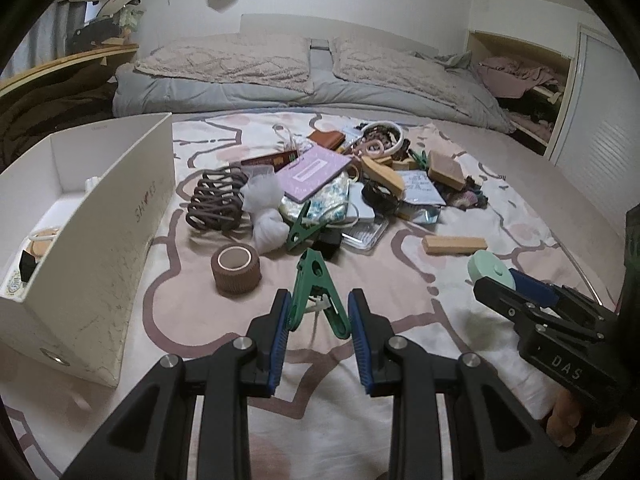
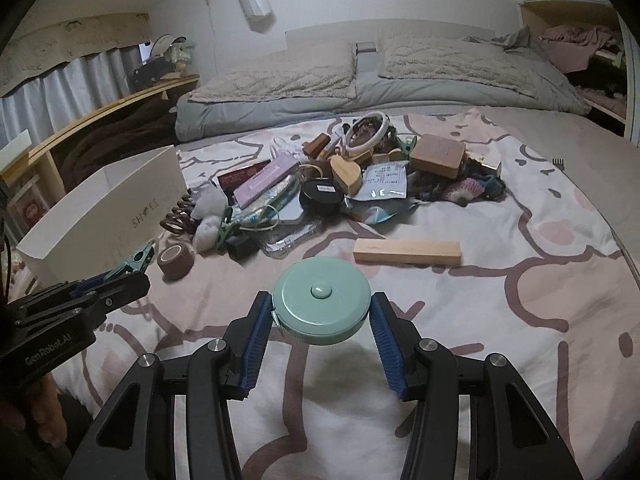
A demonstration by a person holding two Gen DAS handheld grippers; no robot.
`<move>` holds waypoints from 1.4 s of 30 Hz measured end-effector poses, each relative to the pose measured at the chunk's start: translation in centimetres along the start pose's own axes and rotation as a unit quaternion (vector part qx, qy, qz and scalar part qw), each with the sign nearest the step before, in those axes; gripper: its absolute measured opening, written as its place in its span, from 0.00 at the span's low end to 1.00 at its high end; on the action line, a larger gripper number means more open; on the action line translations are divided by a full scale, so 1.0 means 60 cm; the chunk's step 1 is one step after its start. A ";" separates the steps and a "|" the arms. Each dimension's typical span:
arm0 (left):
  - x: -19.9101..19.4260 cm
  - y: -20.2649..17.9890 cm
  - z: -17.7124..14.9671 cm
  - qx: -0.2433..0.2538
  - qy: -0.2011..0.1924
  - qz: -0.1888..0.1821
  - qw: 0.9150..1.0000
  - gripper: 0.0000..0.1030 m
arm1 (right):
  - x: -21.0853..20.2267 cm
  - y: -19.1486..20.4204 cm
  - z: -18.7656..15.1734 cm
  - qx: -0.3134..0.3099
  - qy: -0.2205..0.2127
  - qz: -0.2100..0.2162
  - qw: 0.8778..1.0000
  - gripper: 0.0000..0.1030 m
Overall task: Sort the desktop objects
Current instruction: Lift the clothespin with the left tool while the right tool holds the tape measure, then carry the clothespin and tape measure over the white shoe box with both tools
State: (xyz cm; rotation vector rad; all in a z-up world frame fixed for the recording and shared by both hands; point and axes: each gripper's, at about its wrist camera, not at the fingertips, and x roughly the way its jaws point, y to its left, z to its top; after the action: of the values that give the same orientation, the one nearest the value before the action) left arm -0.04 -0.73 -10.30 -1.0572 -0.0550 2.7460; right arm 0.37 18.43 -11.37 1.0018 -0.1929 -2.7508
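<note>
Sorting looks barely started: your white cardboard shoe box [image 1: 100, 216] holds only a few items, while most of the clutter pile [image 1: 340, 184] lies on the bed's pink patterned blanket [image 1: 460, 292]. Your left hand-held gripper [image 1: 318, 314] is spread around the green plastic clothespin [image 1: 316, 292], long axis pointing away toward the pile, tip far. Your right hand-held gripper [image 2: 322, 316] brackets the round mint-green tape measure [image 2: 322, 300], lying flat, button up; contact unclear.

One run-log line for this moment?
left gripper: open around green clip | right gripper: open around mint tape measure | neither lifted
</note>
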 end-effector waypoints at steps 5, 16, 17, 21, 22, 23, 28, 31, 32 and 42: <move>-0.019 -0.001 0.006 -0.003 -0.015 -0.001 1.000 0.28 | -0.014 0.002 0.002 0.005 -0.012 0.000 1.000 0.49; -0.080 -0.008 0.012 -0.004 -0.052 0.002 0.999 0.28 | -0.061 0.023 0.009 -0.001 -0.044 0.006 0.999 0.49; -0.086 -0.009 0.012 -0.004 -0.055 0.003 0.998 0.28 | -0.064 0.025 0.010 -0.001 -0.046 0.007 0.999 0.49; -0.111 -0.006 0.011 -0.009 -0.068 0.006 0.998 0.28 | -0.079 0.031 0.013 -0.004 -0.054 0.015 0.998 0.49; -0.117 -0.005 0.010 -0.010 -0.071 0.008 0.997 0.28 | -0.083 0.034 0.014 -0.005 -0.056 0.016 0.998 0.49; -0.119 -0.004 0.009 -0.011 -0.072 0.009 0.997 0.28 | -0.088 0.037 0.015 -0.007 -0.059 0.019 0.998 0.49; -0.143 0.005 0.008 -0.020 -0.083 0.021 0.996 0.28 | -0.105 0.052 0.022 -0.017 -0.069 0.030 0.997 0.49; -0.155 0.013 0.009 -0.026 -0.090 0.028 0.995 0.28 | -0.112 0.061 0.028 -0.020 -0.073 0.036 0.997 0.49; -0.159 0.016 0.009 -0.028 -0.092 0.030 0.995 0.28 | -0.114 0.065 0.030 -0.021 -0.074 0.040 0.996 0.49; -0.214 0.052 0.011 -0.046 -0.125 0.052 0.990 0.28 | -0.129 0.106 0.048 -0.040 -0.080 0.063 0.994 0.49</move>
State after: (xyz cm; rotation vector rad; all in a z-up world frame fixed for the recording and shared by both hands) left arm 8.31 -6.30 -1.67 -0.7487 -0.1696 2.9820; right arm 5.27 14.23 -3.16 0.7234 -0.1647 -2.6992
